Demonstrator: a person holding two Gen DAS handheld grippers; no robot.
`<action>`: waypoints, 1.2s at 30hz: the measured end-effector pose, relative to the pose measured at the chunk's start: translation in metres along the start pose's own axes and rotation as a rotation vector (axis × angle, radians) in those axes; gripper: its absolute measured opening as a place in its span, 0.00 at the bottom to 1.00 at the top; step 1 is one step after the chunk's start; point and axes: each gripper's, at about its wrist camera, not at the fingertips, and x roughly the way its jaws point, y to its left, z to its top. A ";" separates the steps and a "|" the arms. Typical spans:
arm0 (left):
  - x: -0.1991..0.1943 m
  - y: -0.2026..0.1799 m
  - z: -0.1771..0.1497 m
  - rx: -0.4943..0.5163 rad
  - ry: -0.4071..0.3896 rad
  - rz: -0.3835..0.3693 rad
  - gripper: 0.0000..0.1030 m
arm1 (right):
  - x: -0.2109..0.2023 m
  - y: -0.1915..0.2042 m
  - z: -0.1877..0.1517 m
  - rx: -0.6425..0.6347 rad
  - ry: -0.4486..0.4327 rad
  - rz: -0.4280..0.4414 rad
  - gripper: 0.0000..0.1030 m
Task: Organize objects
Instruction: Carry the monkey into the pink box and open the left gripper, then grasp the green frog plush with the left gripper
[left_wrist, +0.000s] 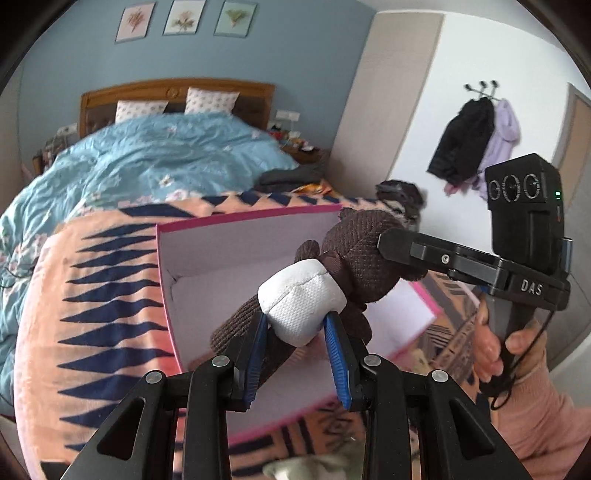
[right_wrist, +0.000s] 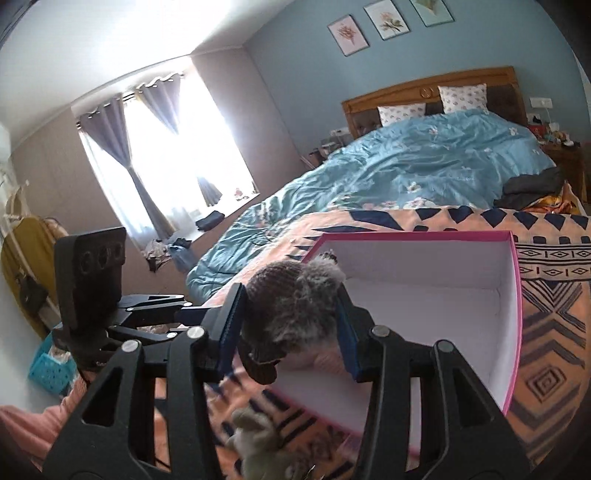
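Observation:
My left gripper (left_wrist: 295, 319) is shut on the white padded part of a brown knitted plush toy (left_wrist: 358, 258), held in the air over an open pink box (left_wrist: 229, 221) with a white inside. The box (right_wrist: 406, 234) sits on the patterned blanket. My right gripper (right_wrist: 291, 295) is shut on a grey furry plush (right_wrist: 314, 299), with brown knit pressed against it. I cannot tell whether fur and knit are one toy. In the left wrist view the right gripper (left_wrist: 386, 243) lies against the brown head. The left gripper (right_wrist: 184, 314) shows at left in the right wrist view.
A small greenish plush (right_wrist: 255, 435) lies on the orange and navy blanket (right_wrist: 546, 325) in front of the box. Behind is a blue duvet (right_wrist: 424, 166) with dark clothes (right_wrist: 532, 188) on it. Coats (left_wrist: 465, 140) hang on the wall; a teal basket (right_wrist: 48, 365) stands on the floor.

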 end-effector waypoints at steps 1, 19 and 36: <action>0.009 0.006 0.004 -0.018 0.020 -0.002 0.31 | 0.006 -0.005 0.003 0.004 0.011 -0.009 0.48; 0.084 0.042 0.018 -0.085 0.147 0.109 0.29 | 0.112 -0.057 0.007 0.016 0.351 -0.205 0.40; -0.017 0.006 -0.025 0.018 -0.102 0.021 0.58 | 0.025 -0.010 -0.023 -0.076 0.224 -0.149 0.49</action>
